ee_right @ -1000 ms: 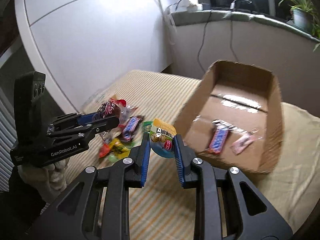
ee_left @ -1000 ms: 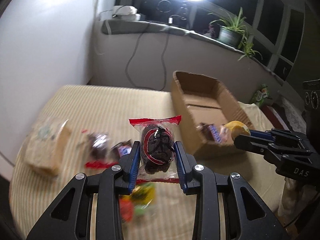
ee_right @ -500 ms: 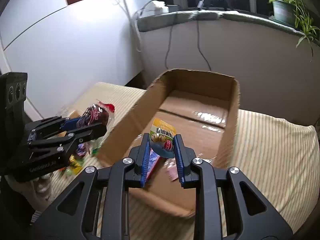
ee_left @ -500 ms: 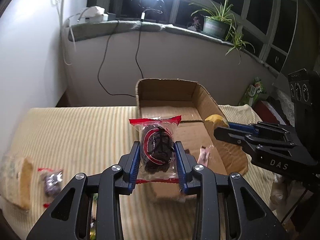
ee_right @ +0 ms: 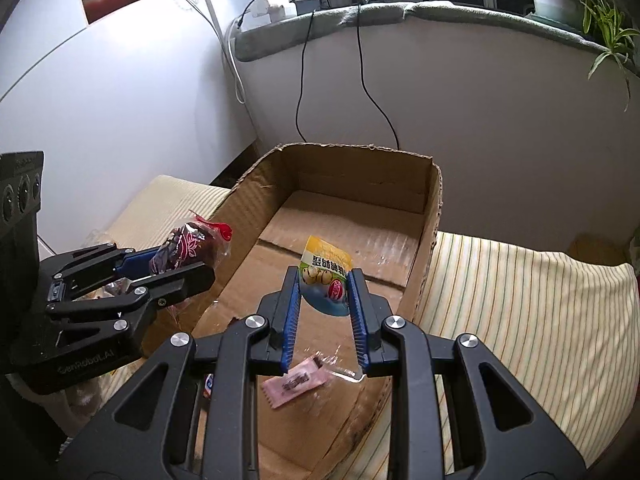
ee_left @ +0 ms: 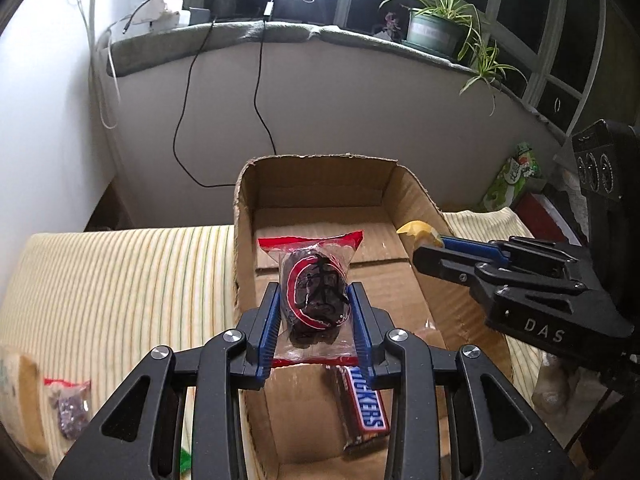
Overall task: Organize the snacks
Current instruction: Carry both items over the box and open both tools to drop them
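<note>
1. Striped cloth (ee_left: 120, 280): it covers the surface under everything; to your left of the box it lies broad and bare up to its far edge, and to your right another wide strip is free.
2. Cardboard box (ee_right: 434, 208): open-topped, flaps torn off and rim ragged, walls upright. The far half of its floor is bare.
3. Your left gripper (ee_left: 316, 316): its jaws are narrowed onto a clear red-ended packet of dark dried fruit (ee_left: 314, 292), held above the box's near left wall, just inside the rim.
4. Your right gripper (ee_right: 325, 300): its jaws are narrowed onto a yellow-and-blue snack pouch (ee_right: 326, 272), held over the middle of the box, clear of both side walls.
5. Snickers bar (ee_left: 366, 404): flat on the box floor near the front wall.
6. Pink sachet (ee_right: 298, 382): flat on the box floor, below your right gripper.
7. Loose packet (ee_left: 70, 410): another red-ended one on the cloth, well left of the box, beside a blurred pale pack.
</note>
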A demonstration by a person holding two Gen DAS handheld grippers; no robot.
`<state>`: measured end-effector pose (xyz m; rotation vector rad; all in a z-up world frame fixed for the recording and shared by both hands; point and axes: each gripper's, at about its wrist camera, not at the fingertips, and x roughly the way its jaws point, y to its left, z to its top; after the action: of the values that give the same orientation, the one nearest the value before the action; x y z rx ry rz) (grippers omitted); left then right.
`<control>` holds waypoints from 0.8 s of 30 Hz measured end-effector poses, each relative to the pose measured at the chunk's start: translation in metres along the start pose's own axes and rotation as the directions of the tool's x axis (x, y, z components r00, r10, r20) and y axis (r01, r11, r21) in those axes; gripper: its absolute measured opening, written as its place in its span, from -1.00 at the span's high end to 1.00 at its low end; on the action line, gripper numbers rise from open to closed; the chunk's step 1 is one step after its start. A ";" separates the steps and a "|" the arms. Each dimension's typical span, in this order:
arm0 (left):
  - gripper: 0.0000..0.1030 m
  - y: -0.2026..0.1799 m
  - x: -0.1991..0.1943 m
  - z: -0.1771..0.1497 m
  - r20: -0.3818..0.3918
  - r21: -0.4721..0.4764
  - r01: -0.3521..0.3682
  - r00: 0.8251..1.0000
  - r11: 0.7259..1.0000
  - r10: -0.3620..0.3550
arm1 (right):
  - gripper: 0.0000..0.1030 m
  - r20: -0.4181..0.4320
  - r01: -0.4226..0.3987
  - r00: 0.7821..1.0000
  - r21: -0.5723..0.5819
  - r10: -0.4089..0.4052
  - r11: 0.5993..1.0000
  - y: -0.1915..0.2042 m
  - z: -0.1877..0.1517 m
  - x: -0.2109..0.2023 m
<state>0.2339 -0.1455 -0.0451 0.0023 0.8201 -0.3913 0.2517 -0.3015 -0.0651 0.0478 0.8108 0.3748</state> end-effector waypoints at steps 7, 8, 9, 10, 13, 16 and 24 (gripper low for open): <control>0.38 0.000 0.006 0.002 -0.013 0.008 0.009 1.000 1.000 -0.009 | 0.52 -0.014 0.014 1.000 0.001 -0.014 1.000 -0.001 0.004 0.010; 0.37 0.000 0.006 0.001 -0.014 0.007 0.009 1.000 1.000 -0.008 | 0.52 -0.015 0.017 1.000 0.001 -0.017 1.000 0.000 0.004 0.011; 0.37 0.000 0.006 0.001 -0.015 0.007 0.010 1.000 1.000 -0.010 | 0.52 -0.015 0.021 1.000 0.000 -0.021 1.000 0.001 0.005 0.012; 0.36 0.000 0.007 0.002 -0.015 0.008 0.010 1.000 1.000 -0.010 | 0.52 -0.015 0.024 1.000 -0.001 -0.024 1.000 0.002 0.005 0.012; 0.36 -0.001 0.005 0.002 -0.012 0.011 0.011 1.000 1.000 -0.011 | 0.51 -0.015 0.028 0.999 -0.003 -0.028 1.000 0.006 0.005 0.011; 0.36 0.000 0.003 0.002 -0.007 0.013 0.010 1.000 1.000 -0.010 | 0.03 -0.006 0.044 0.999 0.001 -0.044 0.999 0.007 0.006 0.008; 0.36 0.007 -0.013 -0.001 0.018 -0.002 0.019 1.000 1.000 -0.019 | -0.34 0.026 0.072 0.997 0.005 -0.072 0.997 0.014 0.006 -0.006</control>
<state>0.2272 -0.1344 -0.0377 -0.0108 0.8030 -0.4078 0.2477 -0.2898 -0.0538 0.0272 0.7857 0.3040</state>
